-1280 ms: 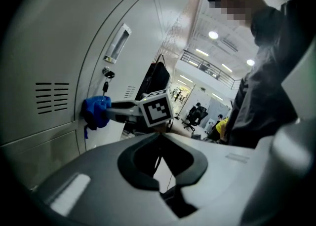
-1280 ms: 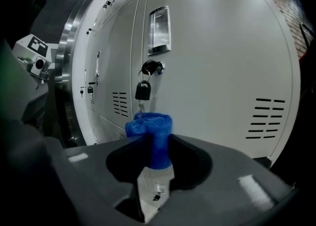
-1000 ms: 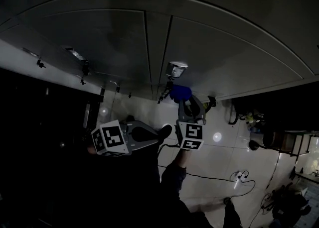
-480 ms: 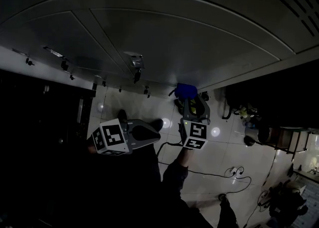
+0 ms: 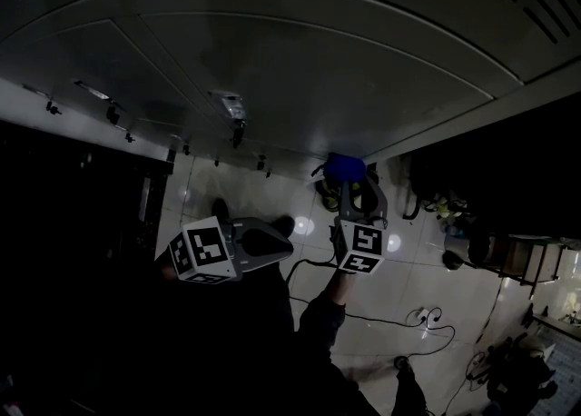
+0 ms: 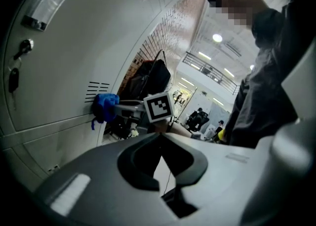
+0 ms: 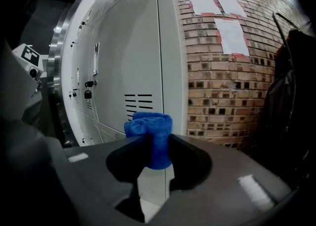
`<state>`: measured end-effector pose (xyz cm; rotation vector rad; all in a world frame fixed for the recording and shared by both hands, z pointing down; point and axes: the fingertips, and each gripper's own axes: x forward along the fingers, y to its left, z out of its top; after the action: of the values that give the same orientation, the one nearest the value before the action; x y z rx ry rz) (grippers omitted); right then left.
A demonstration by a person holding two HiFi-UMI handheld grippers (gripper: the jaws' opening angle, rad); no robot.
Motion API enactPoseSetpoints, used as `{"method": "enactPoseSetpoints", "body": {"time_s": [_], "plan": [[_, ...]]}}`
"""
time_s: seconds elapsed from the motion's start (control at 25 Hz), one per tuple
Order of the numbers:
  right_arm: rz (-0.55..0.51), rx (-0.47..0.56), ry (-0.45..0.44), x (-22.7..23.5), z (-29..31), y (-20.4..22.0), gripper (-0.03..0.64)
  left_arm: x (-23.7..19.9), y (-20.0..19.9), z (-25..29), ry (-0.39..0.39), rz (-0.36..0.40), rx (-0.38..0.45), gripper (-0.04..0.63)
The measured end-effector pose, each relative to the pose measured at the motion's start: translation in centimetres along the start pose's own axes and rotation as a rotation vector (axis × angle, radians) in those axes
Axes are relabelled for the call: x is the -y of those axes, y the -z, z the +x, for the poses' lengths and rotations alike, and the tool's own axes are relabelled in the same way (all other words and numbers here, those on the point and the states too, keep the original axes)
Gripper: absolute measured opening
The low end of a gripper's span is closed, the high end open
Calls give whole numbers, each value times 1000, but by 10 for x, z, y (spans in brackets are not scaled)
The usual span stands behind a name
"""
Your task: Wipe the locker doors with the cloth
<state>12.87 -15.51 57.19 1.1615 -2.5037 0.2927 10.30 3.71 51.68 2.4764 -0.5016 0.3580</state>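
- While the right hand-held gripper [image 7: 157, 142] clamps its jaws on the blue cloth [image 7: 151, 124], the rolled cloth sticks out past the jaw tips.
- From the left gripper view, the cloth sits against a white locker door [image 6: 98, 47], just beside its vent slots [image 6: 98, 91].
- The left hand-held gripper [image 6: 161, 134] has its jaws together, with nothing between them.
- 1 key [image 6: 14, 79] hangs below the lock [image 6: 24, 47] on that door.
- A brick wall [image 7: 217, 92] stands beside the lockers, with 3 paper sheets [image 7: 232, 35] stuck on it.
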Motion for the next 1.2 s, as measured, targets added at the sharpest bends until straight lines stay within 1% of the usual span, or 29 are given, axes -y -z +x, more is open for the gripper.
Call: {"method": "enactPoseSetpoints", "body": {"time_s": [0.08, 0.2, 0.36, 0.48, 0.6, 0.76, 0.96, 1.08, 1.2], "plan": [[-14, -2, -5, -3, -2, -2, 114, 0, 1, -2, 8, 15, -3, 0], [-43, 1, -16, -11, -10, -7, 112, -1, 0, -8, 12, 18, 8, 0], [-57, 21, -8, -25, -25, -25, 112, -4, -6, -23, 24, 43, 35, 0], [-73, 39, 14, -37, -37, -43, 112, -11, -12, -37, 33, 82, 58, 0], [-97, 56, 42, -53, -49, -60, 112, -22, -22, -57, 26, 124, 79, 0], [-123, 85, 78, -73, -65, -80, 112, -33, -39, -80, 27, 187, 127, 0], [-117, 121, 112, -90, -81, -94, 106, -48, -47, -100, 6, 216, 178, 0], [-126, 115, 142, -96, -88, -95, 97, -45, -49, -106, 18, 237, 179, 0], [-125, 113, 150, -101, -93, -94, 95, -46, -46, -111, 15, 230, 180, 0]]}}
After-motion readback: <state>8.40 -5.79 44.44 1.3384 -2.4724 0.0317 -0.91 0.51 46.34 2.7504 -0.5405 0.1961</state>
